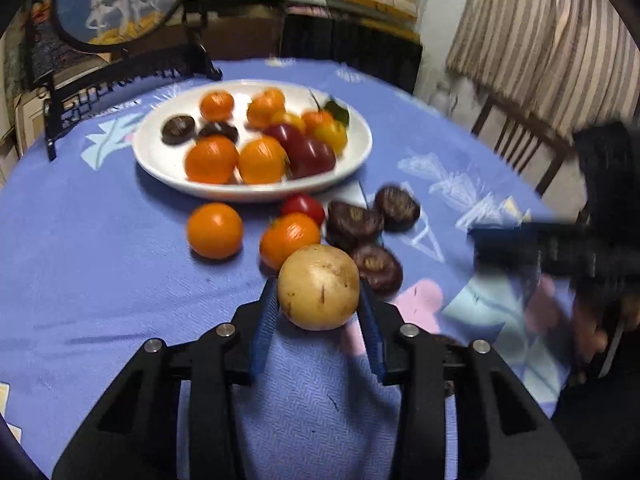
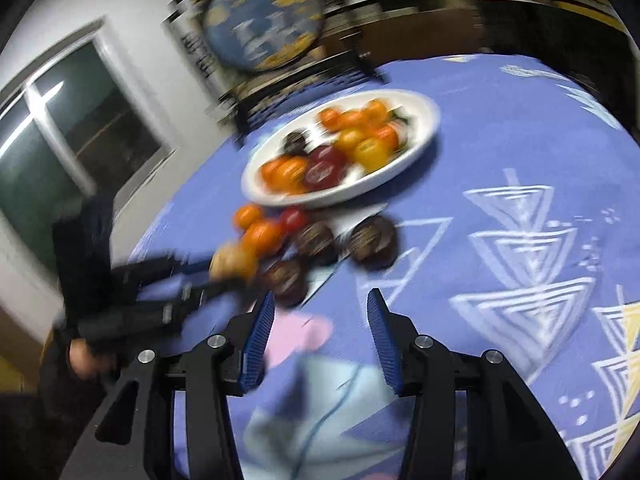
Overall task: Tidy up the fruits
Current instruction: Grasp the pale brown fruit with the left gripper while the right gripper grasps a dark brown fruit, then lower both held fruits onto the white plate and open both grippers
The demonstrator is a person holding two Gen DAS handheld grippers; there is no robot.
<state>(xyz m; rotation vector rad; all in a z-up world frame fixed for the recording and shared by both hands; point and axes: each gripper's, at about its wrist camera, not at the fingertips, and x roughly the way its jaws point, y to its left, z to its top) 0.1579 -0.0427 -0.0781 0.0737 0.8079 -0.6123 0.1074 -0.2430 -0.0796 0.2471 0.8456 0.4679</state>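
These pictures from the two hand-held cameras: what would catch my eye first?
Probably the tan round fruit gripped between the blue pads of the left tool, close to the camera. Behind it a white plate heaped with orange, dark red and yellow fruits sits on the blue patterned tablecloth. Between them lie loose oranges and dark brown fruits; the right tool holds nothing.

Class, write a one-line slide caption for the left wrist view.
Left gripper clasps a tan round fruit above the blue tablecloth, facing a white plate of fruit.

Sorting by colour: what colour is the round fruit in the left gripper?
Tan-yellow with brown specks; clearest in the left wrist view.
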